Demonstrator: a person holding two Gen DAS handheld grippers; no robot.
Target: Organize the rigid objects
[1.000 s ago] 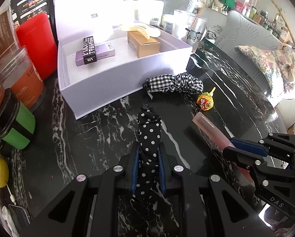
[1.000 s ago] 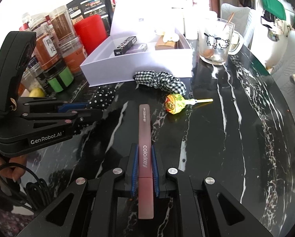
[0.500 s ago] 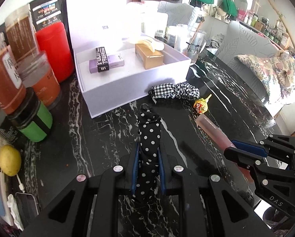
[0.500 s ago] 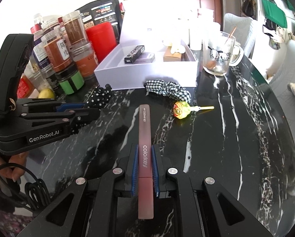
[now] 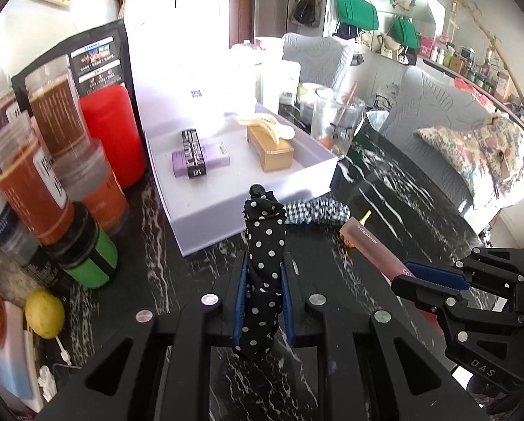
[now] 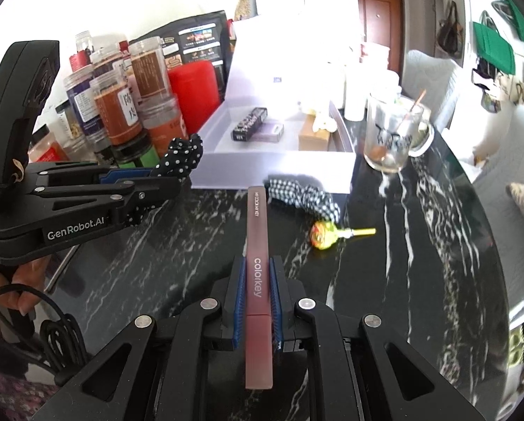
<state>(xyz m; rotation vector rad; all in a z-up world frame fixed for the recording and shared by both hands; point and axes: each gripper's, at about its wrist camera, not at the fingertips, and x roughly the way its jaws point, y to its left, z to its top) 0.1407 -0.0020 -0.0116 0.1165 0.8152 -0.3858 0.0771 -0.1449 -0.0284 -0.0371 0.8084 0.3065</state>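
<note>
Now the left gripper [image 5: 262,291] clamps tight on the polka-dot scrunchie [image 5: 263,256], above the table [image 5: 402,189]; the right gripper [image 6: 256,298] pinches the long pink colorkey tube [image 6: 258,280], both before the white box [image 5: 199,207].

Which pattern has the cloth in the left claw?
Black with white polka dots; clearest in the left wrist view.

Strong daylight is coming from the back of the room and is burning out the raised lid [image 5: 177,52] of the white box [image 6: 272,166] in both views. The black marble table [image 5: 395,189] is giving bright glare streaks. The fisheye lens is bending the edges, and the corners are going dark. The jars [image 5: 34,175] on the left are looking slightly blurred.
</note>
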